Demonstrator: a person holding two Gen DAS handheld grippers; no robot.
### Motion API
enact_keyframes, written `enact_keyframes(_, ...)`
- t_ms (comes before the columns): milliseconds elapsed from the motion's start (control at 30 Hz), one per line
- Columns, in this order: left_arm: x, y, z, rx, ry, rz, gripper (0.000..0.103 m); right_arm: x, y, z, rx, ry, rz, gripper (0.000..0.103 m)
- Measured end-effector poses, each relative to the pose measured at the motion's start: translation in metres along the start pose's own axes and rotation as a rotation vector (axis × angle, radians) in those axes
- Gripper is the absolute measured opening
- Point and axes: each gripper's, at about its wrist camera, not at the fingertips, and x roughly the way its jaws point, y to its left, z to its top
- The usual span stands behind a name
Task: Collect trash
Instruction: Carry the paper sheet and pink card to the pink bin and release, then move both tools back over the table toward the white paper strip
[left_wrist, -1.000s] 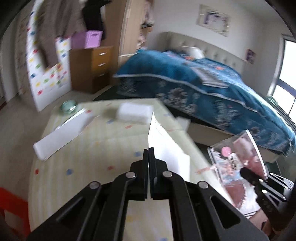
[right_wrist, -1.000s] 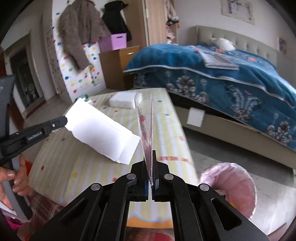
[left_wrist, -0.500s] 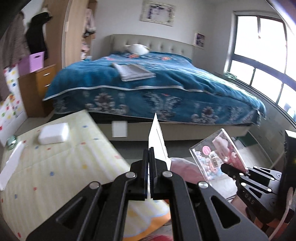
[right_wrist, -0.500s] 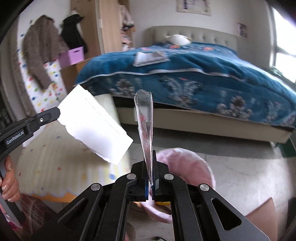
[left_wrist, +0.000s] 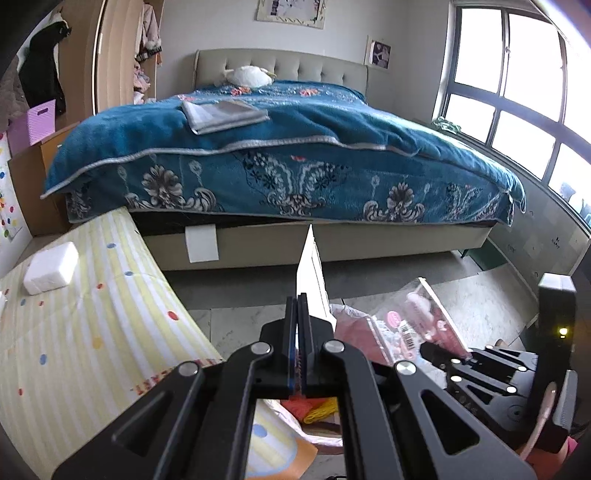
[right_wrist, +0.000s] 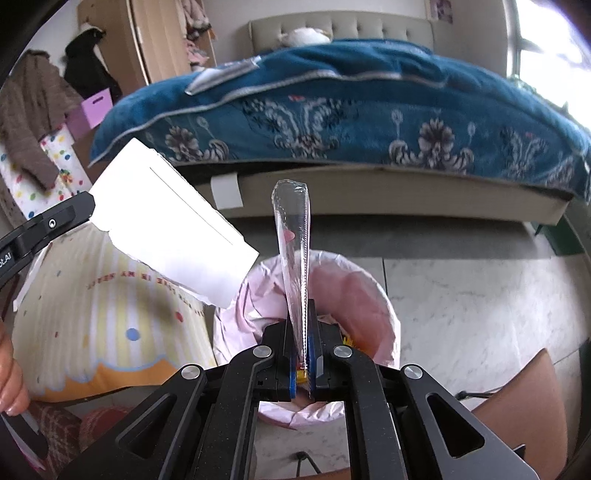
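Observation:
My left gripper (left_wrist: 300, 325) is shut on a flat white paper box (left_wrist: 311, 273), seen edge-on; the box also shows in the right wrist view (right_wrist: 173, 225), held over the mat beside the bin. My right gripper (right_wrist: 303, 332) is shut on a clear plastic wrapper (right_wrist: 293, 236) with pink print, held upright just above the pink-lined trash bin (right_wrist: 384, 295). In the left wrist view the wrapper (left_wrist: 421, 317) and the right gripper (left_wrist: 436, 356) sit at the right, over the bin (left_wrist: 351, 325), which holds red and yellow scraps.
A yellow striped play mat (left_wrist: 85, 325) with coloured dots lies left of the bin, with a white tissue pack (left_wrist: 51, 267) on it. A bed with a blue blanket (left_wrist: 280, 147) stands behind. A brown object (right_wrist: 517, 398) sits at the right of the bin on the marble floor.
Both grippers swung right from over the mat to the bin, each still holding its item. The bin now lies directly below the right gripper.

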Motion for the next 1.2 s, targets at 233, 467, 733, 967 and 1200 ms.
enact_keyframes(233, 0.021, -0.005, 0.000, 0.009, 0.037, -0.015, 0.004, 0.025, -0.007, -0.002, 0.020, 0.040, 0.004, 0.048)
enact_keyframes(467, 0.012, 0.011, -0.006, -0.033, 0.042, -0.007, 0.037, 0.008, -0.006, -0.010, 0.023, 0.015, -0.005, 0.054)
enact_keyframes(733, -0.027, 0.034, -0.010, -0.058, -0.007, 0.058, 0.046, -0.015, 0.008, -0.004, 0.021, -0.037, 0.002, 0.054)
enact_keyframes(967, -0.057, 0.065, -0.022, -0.087, -0.017, 0.131, 0.048, -0.040, 0.032, -0.002, -0.026, -0.081, 0.037, 0.054)
enact_keyframes(1200, -0.088, 0.100, -0.041, -0.131, -0.021, 0.206, 0.050, -0.057, 0.067, -0.002, -0.089, -0.091, 0.089, 0.054)
